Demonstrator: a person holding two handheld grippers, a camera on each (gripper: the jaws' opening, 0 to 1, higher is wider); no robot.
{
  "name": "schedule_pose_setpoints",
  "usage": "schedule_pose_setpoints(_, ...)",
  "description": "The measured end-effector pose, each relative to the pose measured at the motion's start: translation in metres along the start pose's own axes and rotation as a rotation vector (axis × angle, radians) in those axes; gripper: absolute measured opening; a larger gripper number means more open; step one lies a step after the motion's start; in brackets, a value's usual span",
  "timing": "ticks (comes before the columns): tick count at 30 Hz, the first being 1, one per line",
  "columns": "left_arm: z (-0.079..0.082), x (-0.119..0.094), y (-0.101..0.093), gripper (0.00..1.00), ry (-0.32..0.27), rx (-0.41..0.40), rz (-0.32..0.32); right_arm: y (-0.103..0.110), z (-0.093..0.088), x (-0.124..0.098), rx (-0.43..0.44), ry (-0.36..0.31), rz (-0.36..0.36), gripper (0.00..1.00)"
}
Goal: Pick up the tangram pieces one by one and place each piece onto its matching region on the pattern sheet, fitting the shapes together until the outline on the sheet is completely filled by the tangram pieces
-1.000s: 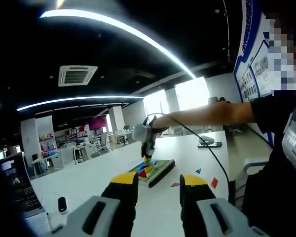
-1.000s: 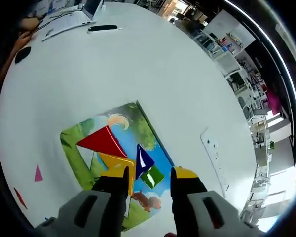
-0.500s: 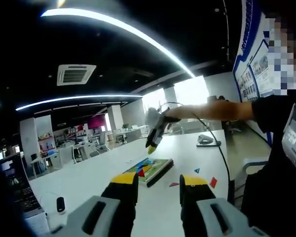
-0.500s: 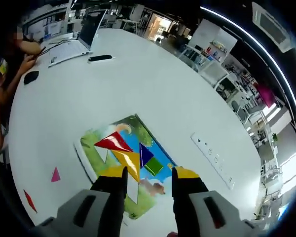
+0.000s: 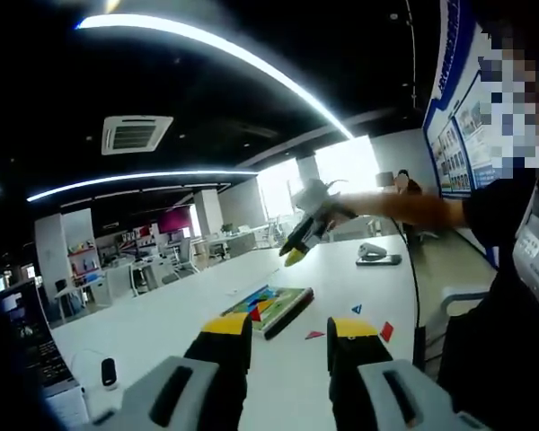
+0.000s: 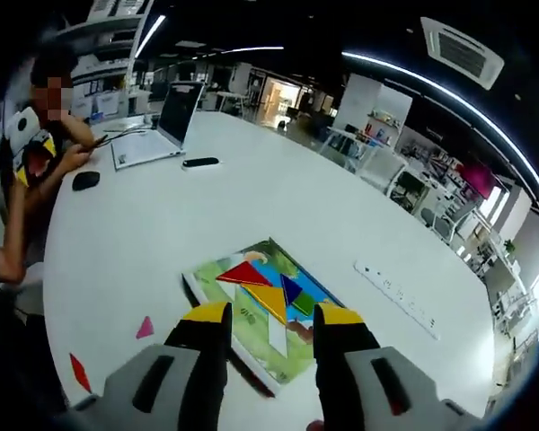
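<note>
In the right gripper view, the right gripper (image 6: 268,316) hangs above a white table (image 6: 126,224) with its yellow-tipped jaws parted and nothing between them. Just past the tips lies the pattern sheet (image 6: 262,314), a printed board with a thick edge, already carrying a red triangle (image 6: 242,275), a yellow triangle (image 6: 268,300), a dark blue triangle (image 6: 292,289) and a green piece (image 6: 305,303); a white patch of outline is still bare. Two loose pieces wait near the table's left edge: a pink triangle (image 6: 145,328) and, nearer, a red parallelogram (image 6: 78,372).

These pieces look thin, flat, rigid and light, probably smooth plastic that would slide on the tabletop. A pinch across opposite edges, jaws lowered close to the surface, seems the likeliest hold.

Nothing stands between gripper and loose pieces. Farther off sit a white power strip (image 6: 397,293) on the right, then a black phone (image 6: 201,162), an open laptop (image 6: 153,144) and a mouse (image 6: 85,180) beside another person (image 6: 38,153) at the far left.

In the left gripper view, the left gripper (image 5: 283,337) is held low with its jaws apart and empty. Beyond it lie a small red piece (image 5: 315,335), a red piece (image 5: 386,331), a small blue triangle (image 5: 357,309) and the sheet, with the other gripper raised over the table.
</note>
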State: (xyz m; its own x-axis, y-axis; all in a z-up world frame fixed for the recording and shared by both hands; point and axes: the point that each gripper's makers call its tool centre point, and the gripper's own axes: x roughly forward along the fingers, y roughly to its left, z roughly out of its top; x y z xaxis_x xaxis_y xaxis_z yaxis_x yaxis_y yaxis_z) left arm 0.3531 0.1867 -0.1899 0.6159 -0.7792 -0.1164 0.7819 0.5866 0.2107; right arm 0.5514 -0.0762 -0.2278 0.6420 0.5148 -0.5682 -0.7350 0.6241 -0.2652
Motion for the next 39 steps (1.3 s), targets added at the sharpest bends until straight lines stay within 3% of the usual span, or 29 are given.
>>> schedule_pose_setpoints(9, 0.0, 0.001, 0.001, 0.35, 0.004, -0.006, -0.001, 0.029, 0.002, -0.036, 0.032, -0.161, 0.018, 0.37)
schedule_pose_setpoints(13, -0.002, 0.002, 0.006, 0.35, 0.009, -0.028, 0.009, 0.029, 0.003, -0.052, 0.06, -0.249, -0.031, 0.38)
schedule_pose_setpoints(16, -0.003, 0.002, 0.006, 0.35, 0.013, -0.032, 0.01, 0.037, -0.007, -0.063, 0.069, -0.282, -0.04, 0.39)
schedule_pose_setpoints(18, -0.002, 0.003, 0.007, 0.35, 0.013, -0.032, 0.011, 0.043, -0.007, -0.071, 0.112, -0.343, -0.032, 0.4)
schedule_pose_setpoints(21, -0.003, 0.005, 0.008, 0.35, 0.018, -0.033, 0.013, 0.055, -0.02, -0.08, 0.119, -0.345, -0.019, 0.41)
schedule_pose_setpoints(24, -0.004, 0.006, 0.008, 0.35, 0.022, -0.039, 0.018, 0.059, -0.021, -0.09, 0.164, -0.426, -0.039, 0.41)
schedule_pose_setpoints(27, -0.004, 0.007, 0.007, 0.35, 0.022, -0.037, 0.015, 0.068, -0.033, -0.098, 0.2, -0.447, -0.025, 0.41)
schedule_pose_setpoints(34, -0.004, 0.01, 0.006, 0.35, 0.026, -0.033, 0.014, 0.078, -0.028, -0.123, 0.236, -0.553, -0.01, 0.42)
schedule_pose_setpoints(39, -0.003, 0.01, 0.004, 0.35, 0.027, -0.027, 0.013, 0.081, -0.032, -0.125, 0.214, -0.541, -0.01, 0.43)
